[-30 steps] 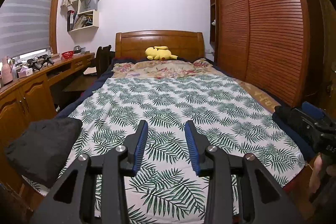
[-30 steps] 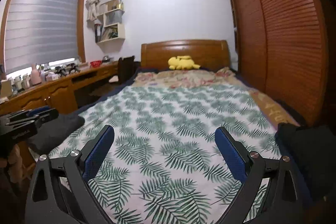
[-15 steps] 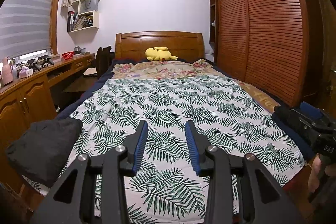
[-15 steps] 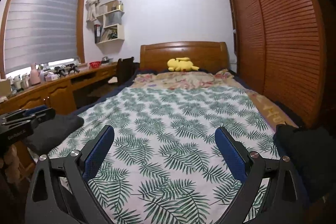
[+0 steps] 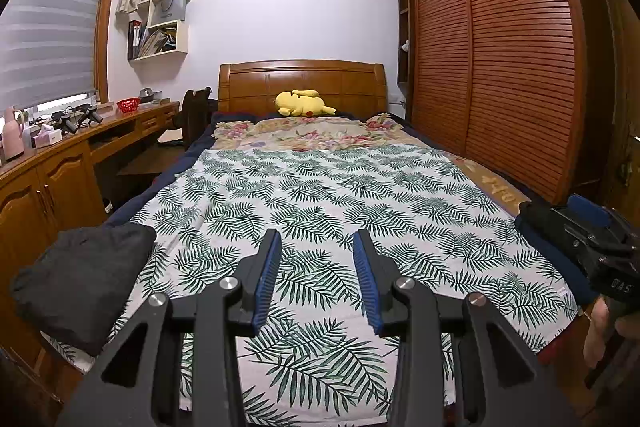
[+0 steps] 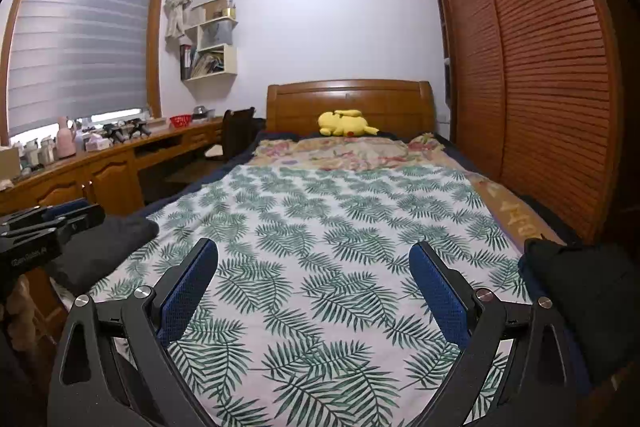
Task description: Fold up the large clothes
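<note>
A dark grey folded garment (image 5: 84, 279) lies on the near left corner of the bed, also in the right wrist view (image 6: 112, 247). A second dark garment (image 6: 584, 299) sits on the near right corner, and in the left wrist view (image 5: 536, 219) it is partly hidden behind the other gripper. My left gripper (image 5: 316, 243) hovers over the leaf-print sheet (image 5: 320, 195), jaws partly apart, nothing between them. My right gripper (image 6: 314, 255) stands wide open above the same sheet, holding nothing. Each gripper shows at the edge of the other's view: the right gripper (image 5: 580, 211) and the left gripper (image 6: 92, 213).
A yellow plush toy (image 5: 304, 103) lies at the wooden headboard (image 5: 300, 79). A long wooden desk (image 5: 60, 163) with clutter runs along the left wall, with a chair (image 5: 194, 115) beside it. Slatted wardrobe doors (image 5: 500, 67) line the right side. A hand (image 5: 596, 331) holds the right gripper.
</note>
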`<act>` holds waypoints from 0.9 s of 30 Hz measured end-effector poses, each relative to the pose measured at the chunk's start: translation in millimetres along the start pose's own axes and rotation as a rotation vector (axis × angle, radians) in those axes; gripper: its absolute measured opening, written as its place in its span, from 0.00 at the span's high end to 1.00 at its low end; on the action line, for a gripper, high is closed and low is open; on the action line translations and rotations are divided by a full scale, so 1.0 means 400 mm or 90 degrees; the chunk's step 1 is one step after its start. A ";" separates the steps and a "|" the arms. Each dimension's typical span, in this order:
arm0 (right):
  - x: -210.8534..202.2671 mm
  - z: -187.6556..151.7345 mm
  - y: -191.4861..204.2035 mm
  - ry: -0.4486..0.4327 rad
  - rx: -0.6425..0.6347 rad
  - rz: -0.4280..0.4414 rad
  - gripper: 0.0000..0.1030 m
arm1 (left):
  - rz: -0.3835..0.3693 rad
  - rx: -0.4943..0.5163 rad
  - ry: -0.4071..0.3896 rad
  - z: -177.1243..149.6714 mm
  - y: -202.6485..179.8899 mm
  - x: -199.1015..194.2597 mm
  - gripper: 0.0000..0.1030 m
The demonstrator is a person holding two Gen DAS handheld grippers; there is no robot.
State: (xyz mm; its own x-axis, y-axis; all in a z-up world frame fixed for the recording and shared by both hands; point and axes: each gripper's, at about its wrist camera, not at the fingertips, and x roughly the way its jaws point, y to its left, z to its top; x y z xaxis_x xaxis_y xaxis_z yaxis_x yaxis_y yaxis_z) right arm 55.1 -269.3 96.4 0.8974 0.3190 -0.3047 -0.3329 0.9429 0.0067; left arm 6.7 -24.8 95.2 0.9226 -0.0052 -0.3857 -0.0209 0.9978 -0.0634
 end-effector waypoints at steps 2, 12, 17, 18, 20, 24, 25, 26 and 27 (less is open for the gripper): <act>0.000 0.000 -0.001 0.000 -0.001 -0.001 0.05 | 0.001 0.000 -0.001 0.000 -0.001 -0.001 0.65; 0.006 -0.002 0.003 0.001 -0.006 0.001 0.05 | 0.001 -0.001 -0.001 -0.004 -0.003 -0.002 0.65; 0.002 -0.005 0.004 0.001 -0.008 0.003 0.05 | 0.002 -0.001 -0.001 -0.007 -0.003 -0.004 0.64; 0.002 -0.005 0.003 0.001 -0.007 0.003 0.05 | 0.003 -0.001 0.000 -0.007 -0.005 -0.004 0.64; 0.002 -0.005 0.004 0.001 -0.007 0.003 0.05 | 0.005 0.000 -0.001 -0.009 -0.005 -0.005 0.64; 0.002 -0.004 0.003 0.001 -0.008 0.003 0.05 | 0.003 -0.002 -0.002 -0.012 -0.005 -0.005 0.64; 0.002 -0.005 0.003 0.001 -0.008 0.003 0.05 | 0.004 -0.002 -0.002 -0.012 -0.004 -0.005 0.64; 0.002 -0.005 0.003 0.000 -0.009 0.003 0.05 | 0.003 -0.002 -0.002 -0.012 -0.004 -0.005 0.64; 0.002 -0.004 0.004 0.000 -0.009 0.002 0.05 | 0.003 -0.002 -0.002 -0.013 -0.005 -0.005 0.64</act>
State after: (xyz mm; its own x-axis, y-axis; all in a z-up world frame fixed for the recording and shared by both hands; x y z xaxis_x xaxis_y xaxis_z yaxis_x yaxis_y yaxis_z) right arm 55.0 -267.6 94.6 0.8961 0.3225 -0.3049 -0.3404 0.9403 -0.0058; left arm 3.0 -27.0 91.5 0.9237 -0.0002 -0.3831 -0.0265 0.9976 -0.0646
